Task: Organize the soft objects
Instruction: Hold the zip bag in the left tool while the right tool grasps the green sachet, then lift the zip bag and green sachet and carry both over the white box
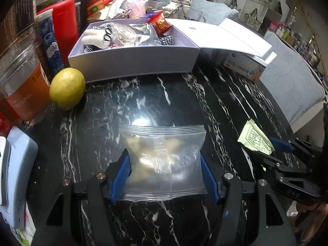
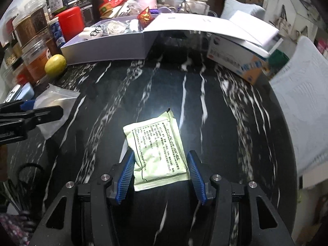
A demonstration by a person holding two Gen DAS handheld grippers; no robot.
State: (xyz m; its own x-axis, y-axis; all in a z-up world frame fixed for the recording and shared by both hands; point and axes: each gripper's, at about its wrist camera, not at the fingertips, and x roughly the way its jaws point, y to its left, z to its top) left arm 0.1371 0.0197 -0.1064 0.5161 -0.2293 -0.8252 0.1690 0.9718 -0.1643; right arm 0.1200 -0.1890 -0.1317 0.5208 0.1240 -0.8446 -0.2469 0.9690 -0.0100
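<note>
Straddling a clear snack bag (image 1: 164, 160) with left gripper (image 1: 165, 176) spread, right gripper (image 2: 160, 174) likewise unclenched around green sachet (image 2: 157, 155); neither lifted off surface (image 2: 205, 106), lavender box (image 1: 133, 61) ahead already part-filled.

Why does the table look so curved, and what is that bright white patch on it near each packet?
Left wrist view: the fisheye lens bends the marble table and the white box; the patch behind the clear bag is lamp glare. Right wrist view: same bending, glare beside the green packet, and the table's right side is smeared by blur.
</note>
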